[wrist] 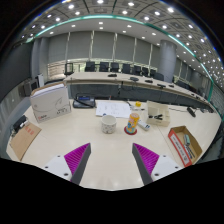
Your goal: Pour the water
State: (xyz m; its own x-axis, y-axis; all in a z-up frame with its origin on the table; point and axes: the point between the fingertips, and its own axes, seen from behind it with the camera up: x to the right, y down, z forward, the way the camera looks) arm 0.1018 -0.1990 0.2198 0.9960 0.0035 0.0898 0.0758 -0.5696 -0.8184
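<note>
The gripper (110,160) hangs level above the pale tabletop (105,150), its fingers (76,158) apart at lower centre, holding nothing; a clear cup (108,124) stands at frame centre beyond them, a small bottle (131,124) just right; office desks fill the room behind.

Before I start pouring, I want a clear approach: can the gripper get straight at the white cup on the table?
Probably yes. The gripper is open, and the white cup stands beyond its fingers with only bare table between; the bottle stands beside it, not in front.
</note>
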